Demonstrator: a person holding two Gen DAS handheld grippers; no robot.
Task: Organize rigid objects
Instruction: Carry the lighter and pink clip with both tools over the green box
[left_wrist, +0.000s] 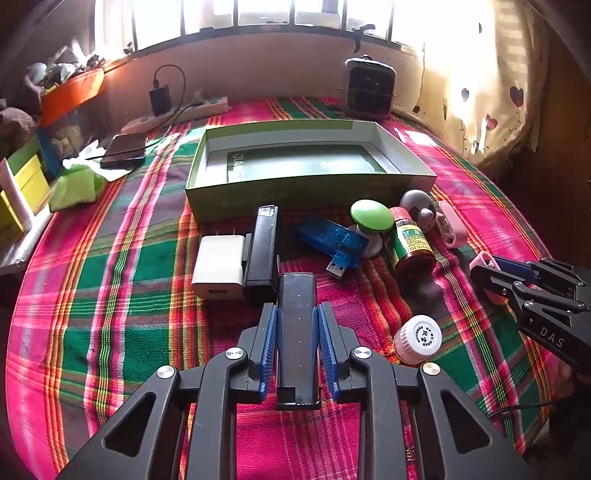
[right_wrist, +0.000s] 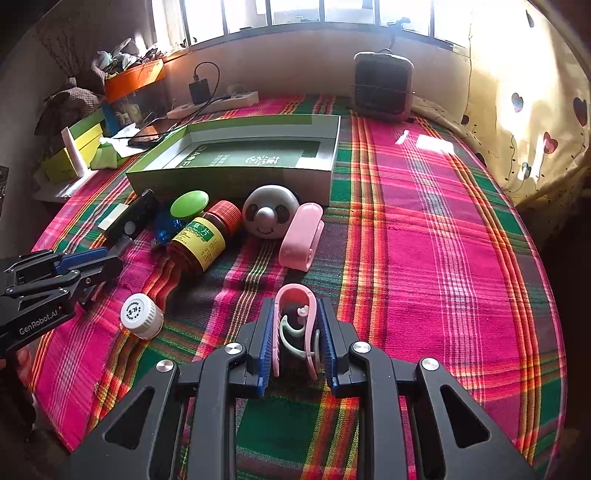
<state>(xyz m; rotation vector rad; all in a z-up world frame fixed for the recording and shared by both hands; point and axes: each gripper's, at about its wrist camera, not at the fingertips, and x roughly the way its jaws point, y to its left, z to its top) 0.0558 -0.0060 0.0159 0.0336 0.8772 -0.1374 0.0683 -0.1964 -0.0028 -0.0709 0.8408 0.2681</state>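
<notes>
My left gripper (left_wrist: 296, 314) is shut on a long black bar-shaped device (left_wrist: 296, 295) that lies on the plaid cloth. My right gripper (right_wrist: 296, 310) is shut on a pink clip (right_wrist: 295, 293); it also shows at the right of the left wrist view as the right gripper (left_wrist: 491, 275). An open green box (left_wrist: 306, 184) lies beyond. Before it lie a white charger (left_wrist: 219, 269), a black stapler-like bar (left_wrist: 263, 251), a blue USB stick (left_wrist: 334, 240), a green-capped object (left_wrist: 371, 216), a brown medicine bottle (right_wrist: 205, 236), a panda toy (right_wrist: 271, 212), a second pink clip (right_wrist: 303, 234) and a white-capped bottle (right_wrist: 140, 315).
A small heater (right_wrist: 382, 86) stands at the back by the wall. A power strip (right_wrist: 218, 101), a phone (left_wrist: 123, 149), a green tissue pack (left_wrist: 75, 184) and yellow-green boxes (left_wrist: 26, 177) crowd the back left. A heart-print curtain (right_wrist: 532, 110) hangs on the right.
</notes>
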